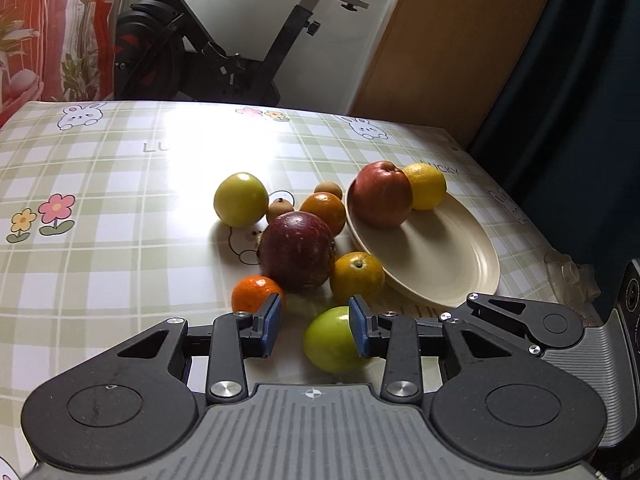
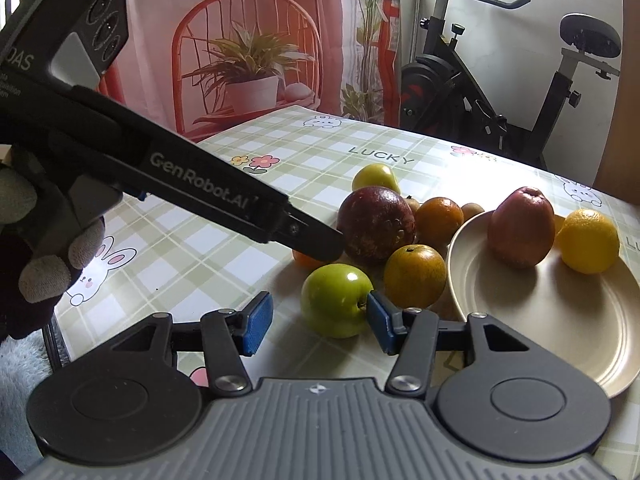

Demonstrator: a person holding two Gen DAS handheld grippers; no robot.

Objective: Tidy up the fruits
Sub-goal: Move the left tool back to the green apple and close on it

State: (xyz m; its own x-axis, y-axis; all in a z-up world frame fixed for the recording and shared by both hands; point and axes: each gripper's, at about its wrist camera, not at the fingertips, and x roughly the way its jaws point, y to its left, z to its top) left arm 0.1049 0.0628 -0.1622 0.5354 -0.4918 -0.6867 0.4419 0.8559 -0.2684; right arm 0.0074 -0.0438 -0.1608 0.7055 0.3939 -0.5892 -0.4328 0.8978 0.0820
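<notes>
A cream plate [image 1: 448, 276] [image 2: 560, 320] holds a red apple [image 1: 382, 194] [image 2: 522, 228] and a lemon [image 1: 426, 186] [image 2: 588, 240]. Left of the plate lies a cluster: a dark red fruit [image 1: 298, 252] [image 2: 376, 224], oranges [image 1: 358, 278] [image 2: 416, 276], a mandarin [image 1: 256, 292], a yellow-green apple [image 1: 240, 199] [image 2: 376, 176] and a green apple [image 1: 332, 340] [image 2: 336, 300]. My left gripper [image 1: 316, 322] [image 2: 320, 246] is open just above the green apple, right pad against its side. My right gripper [image 2: 318, 326] is open; the green apple sits at its fingertips, touching the right pad.
Two small brown fruits [image 1: 328, 190] lie behind the cluster. A gloved hand [image 2: 40, 264] holds the left gripper. The checked tablecloth [image 1: 100, 220] stretches bare to the left. An exercise bike [image 1: 240, 40] stands behind the table, whose edge drops off at right [image 1: 560, 240].
</notes>
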